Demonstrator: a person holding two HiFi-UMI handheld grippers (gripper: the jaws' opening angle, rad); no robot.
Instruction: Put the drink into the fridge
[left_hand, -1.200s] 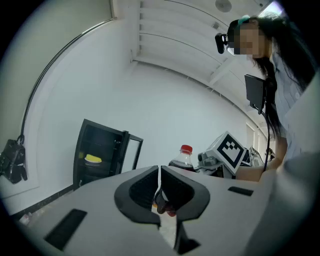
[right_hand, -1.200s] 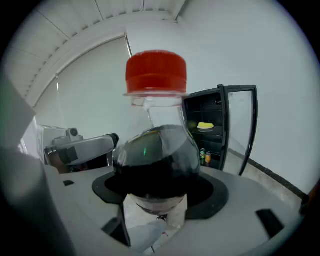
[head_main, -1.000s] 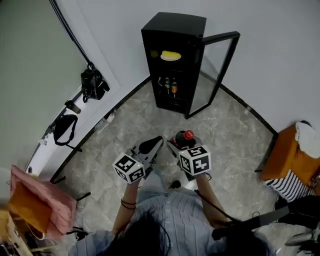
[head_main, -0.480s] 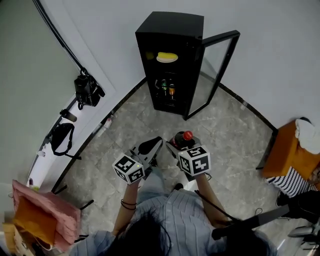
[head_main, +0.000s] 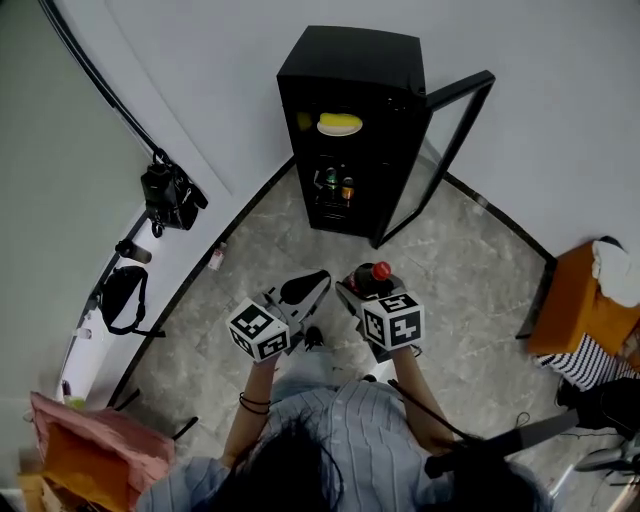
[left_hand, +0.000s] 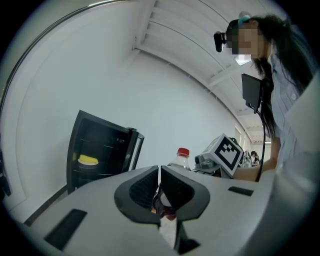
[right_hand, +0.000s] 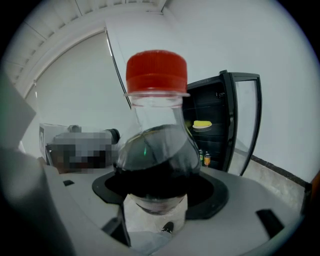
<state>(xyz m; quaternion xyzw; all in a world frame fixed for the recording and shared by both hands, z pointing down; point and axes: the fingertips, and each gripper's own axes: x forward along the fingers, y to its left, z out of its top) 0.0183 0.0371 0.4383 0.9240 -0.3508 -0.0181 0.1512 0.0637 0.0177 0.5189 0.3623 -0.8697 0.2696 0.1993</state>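
Clamping the drink (right_hand: 156, 160), the right gripper (right_hand: 157, 194) has its jaws closed on the lower body of the dark, clear-necked bottle. The bottle stands upright between them with its red cap (right_hand: 156, 71) on top. The left gripper (left_hand: 159, 187) has its jaws pressed together with nothing between them; it is held just beside the right gripper, on the person's left.

Both grippers hang over the stone floor (head_main: 455, 262), in front of the person and well apart from the fridge (head_main: 350, 60). The fridge stands at the floor's far edge, against the wall (head_main: 560, 110). Its glass door (head_main: 452, 150) is swung open to the right, so the interior faces the grippers. A yellow object (head_main: 340, 124) lies on the upper shelf, and a few small cans (head_main: 337, 186) stand on a lower one.

Step in hand, as judged: carrying the drink to the open fridge, with placement not yet begun. To do it well:
- Keep the grip firm and the bottle vertical during the approach.
- Come in square to the opening, on the side away from the door's free edge.
- Aim for bare shelf beside the cans rather than the shelf with the yellow object.
- Set the base flat before the jaws part.

Whether the bottle clears the shelf gap cannot be told from here. The idle left gripper could steady the door.
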